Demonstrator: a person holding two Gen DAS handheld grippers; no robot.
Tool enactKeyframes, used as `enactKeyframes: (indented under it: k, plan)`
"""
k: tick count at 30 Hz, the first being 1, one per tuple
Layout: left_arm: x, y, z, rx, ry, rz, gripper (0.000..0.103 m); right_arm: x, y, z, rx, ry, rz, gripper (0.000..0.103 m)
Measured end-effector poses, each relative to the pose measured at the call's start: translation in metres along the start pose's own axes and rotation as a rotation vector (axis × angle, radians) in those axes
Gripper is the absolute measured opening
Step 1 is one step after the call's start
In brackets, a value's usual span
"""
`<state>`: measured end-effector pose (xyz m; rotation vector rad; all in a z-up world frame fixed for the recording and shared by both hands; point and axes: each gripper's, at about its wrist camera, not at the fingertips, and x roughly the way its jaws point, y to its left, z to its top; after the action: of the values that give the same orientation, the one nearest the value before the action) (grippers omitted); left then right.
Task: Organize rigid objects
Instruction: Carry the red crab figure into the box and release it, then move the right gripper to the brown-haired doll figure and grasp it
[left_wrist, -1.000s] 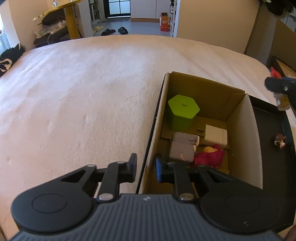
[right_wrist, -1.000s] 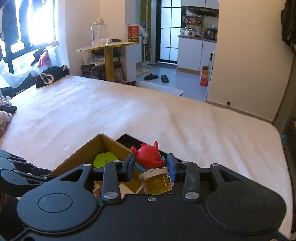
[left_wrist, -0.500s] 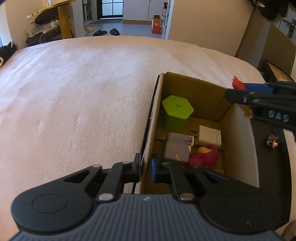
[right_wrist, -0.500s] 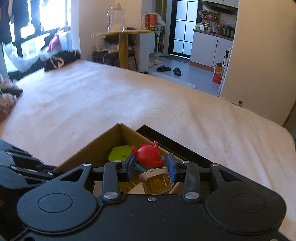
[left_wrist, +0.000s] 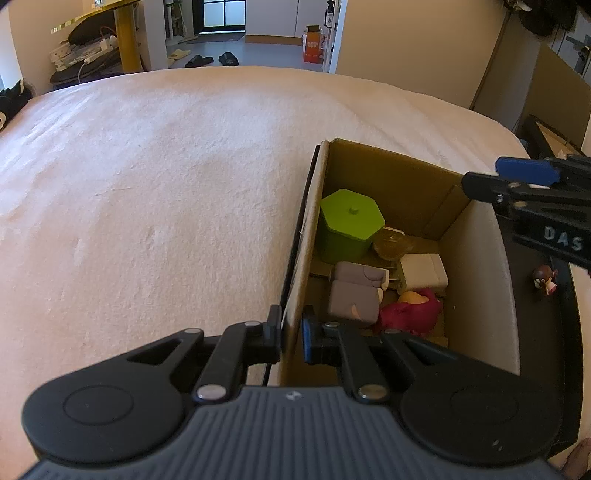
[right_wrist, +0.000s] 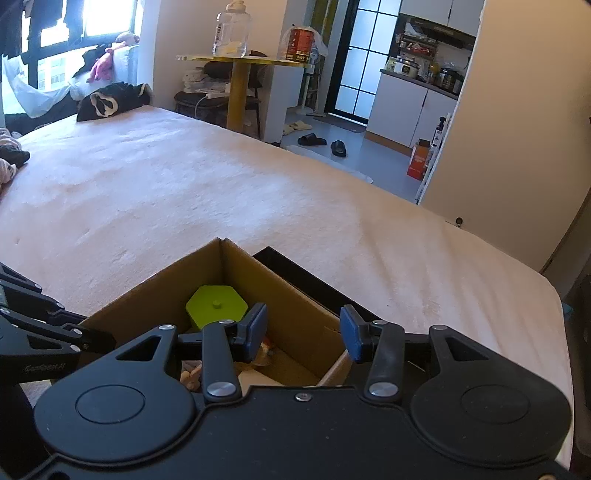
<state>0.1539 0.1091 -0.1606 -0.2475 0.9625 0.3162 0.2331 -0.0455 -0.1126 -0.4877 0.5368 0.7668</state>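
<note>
A cardboard box (left_wrist: 388, 177) sits on the pale bed cover. My left gripper (left_wrist: 291, 336) is shut on its near left wall, one pad on each side. Inside are a green hexagonal container (left_wrist: 351, 221), a white charger (left_wrist: 423, 271), grey blocks (left_wrist: 354, 295), a magenta toy (left_wrist: 410, 314) and a small amber jar (left_wrist: 391, 243) beside the green container. My right gripper (right_wrist: 303, 332) hovers over the box (right_wrist: 280, 295) with its jaws opening and nothing between them. In the left wrist view the right gripper (left_wrist: 480, 177) reaches in from the right edge.
A black tray (left_wrist: 535, 332) lies against the box's right side with a small figurine (left_wrist: 545, 278) in it. The bed cover (left_wrist: 166, 203) spreads wide to the left and beyond. A yellow table (right_wrist: 243, 62), slippers and a kitchen stand past the bed's far edge.
The right gripper moved over the box and opened; the red crab and amber jar left its jaws, and the jar now lies in the box. The left gripper closed on the box wall.
</note>
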Motion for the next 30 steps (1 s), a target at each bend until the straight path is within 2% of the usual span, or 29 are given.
enactKeyframes:
  k: [4, 13, 30]
  plan:
    - [0.0, -0.003, 0.001, 0.014, 0.006, 0.015, 0.01, -0.01, -0.008, 0.0, 0.022, -0.02, -0.006, 0.05]
    - [-0.004, -0.013, 0.0, 0.052, 0.011, 0.067, 0.01, -0.026, -0.027, -0.007, 0.074, -0.027, -0.026, 0.056]
    - [-0.007, -0.029, 0.002, 0.07, 0.035, 0.159, 0.011, -0.04, -0.042, -0.03, 0.11, -0.031, -0.015, 0.058]
